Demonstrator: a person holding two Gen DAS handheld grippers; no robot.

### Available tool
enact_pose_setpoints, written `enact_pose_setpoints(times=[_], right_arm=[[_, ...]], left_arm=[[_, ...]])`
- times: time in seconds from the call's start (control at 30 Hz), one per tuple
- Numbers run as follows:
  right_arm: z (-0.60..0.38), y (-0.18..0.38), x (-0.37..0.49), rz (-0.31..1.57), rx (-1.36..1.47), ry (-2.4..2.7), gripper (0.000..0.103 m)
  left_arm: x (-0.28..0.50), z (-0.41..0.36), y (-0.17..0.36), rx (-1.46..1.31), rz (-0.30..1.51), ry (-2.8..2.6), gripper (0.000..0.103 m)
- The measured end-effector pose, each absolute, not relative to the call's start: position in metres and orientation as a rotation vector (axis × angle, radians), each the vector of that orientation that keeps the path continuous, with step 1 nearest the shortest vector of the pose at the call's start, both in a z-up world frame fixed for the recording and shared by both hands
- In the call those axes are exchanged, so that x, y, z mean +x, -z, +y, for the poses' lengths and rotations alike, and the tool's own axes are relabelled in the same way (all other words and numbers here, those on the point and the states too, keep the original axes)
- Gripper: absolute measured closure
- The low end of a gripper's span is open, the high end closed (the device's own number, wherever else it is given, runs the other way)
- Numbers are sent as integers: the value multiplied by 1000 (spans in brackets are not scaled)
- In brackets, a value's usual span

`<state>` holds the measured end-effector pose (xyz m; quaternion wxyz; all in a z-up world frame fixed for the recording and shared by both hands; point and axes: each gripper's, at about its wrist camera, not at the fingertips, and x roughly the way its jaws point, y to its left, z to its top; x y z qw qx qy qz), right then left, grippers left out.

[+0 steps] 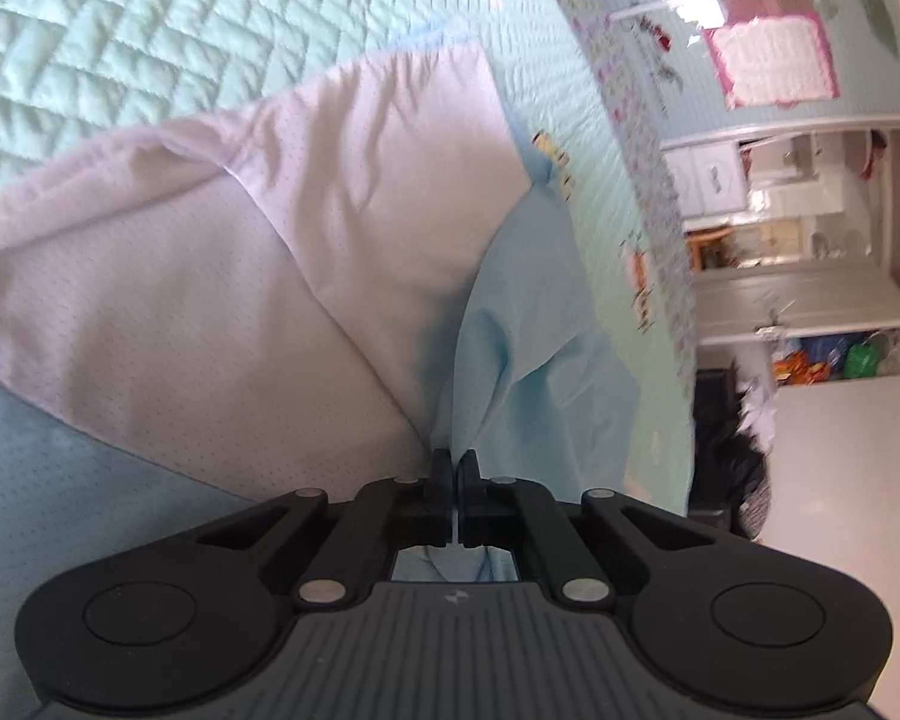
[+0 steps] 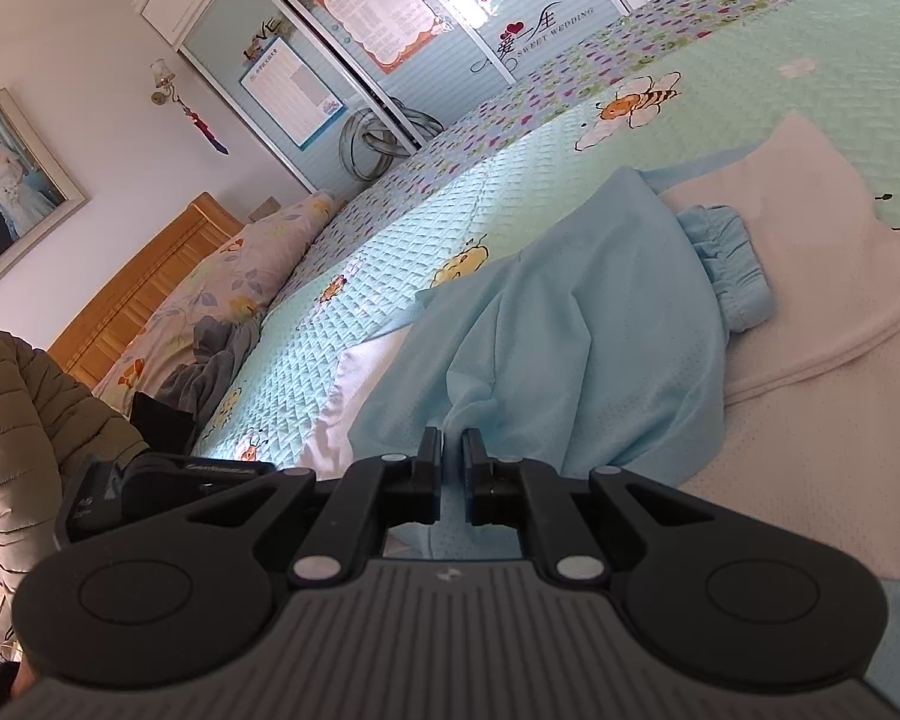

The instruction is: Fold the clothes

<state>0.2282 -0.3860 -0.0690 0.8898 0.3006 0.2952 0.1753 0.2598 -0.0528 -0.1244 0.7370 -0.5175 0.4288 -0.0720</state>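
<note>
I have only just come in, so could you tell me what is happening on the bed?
A person holding two grippers is folding clothes on the quilted bedspread. The left gripper and the right gripper are each shut on a bunched fold of the light blue garment, which lies across a white garment.

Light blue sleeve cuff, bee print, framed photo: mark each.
light blue sleeve cuff (image 2: 727, 267), right wrist view, gathered elastic end
bee print (image 2: 636, 99), right wrist view, striped body
framed photo (image 2: 6, 180), right wrist view, picture centre
</note>
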Motion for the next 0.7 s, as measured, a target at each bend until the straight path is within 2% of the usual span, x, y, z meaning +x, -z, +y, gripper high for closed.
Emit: enact_pose_setpoints(times=[0.17,0.43,0.5,0.57,0.6,0.67,0.7], right_arm=[[-385,69,227,609,619,-360,93],[-366,70,213,644,533,-460,92],[-369,68,207,638,522,-427,87],[-384,69,204,624,579,-371,73],[-392,70,202,615,607,-343,69],[-406,72,202,597,661,-299,57],[-411,74,204,599,683,-288,56]], left_arm=[[241,-37,116,-1153,924,185,102],[236,-23,143,-1161,998,151,102],[232,-26,133,-1132,972,185,97],[230,-29,120,-1088,939,221,92],[233,-29,115,-1076,933,233,88],[239,-31,108,-1053,924,256,85],[243,-32,107,-1047,928,262,85]])
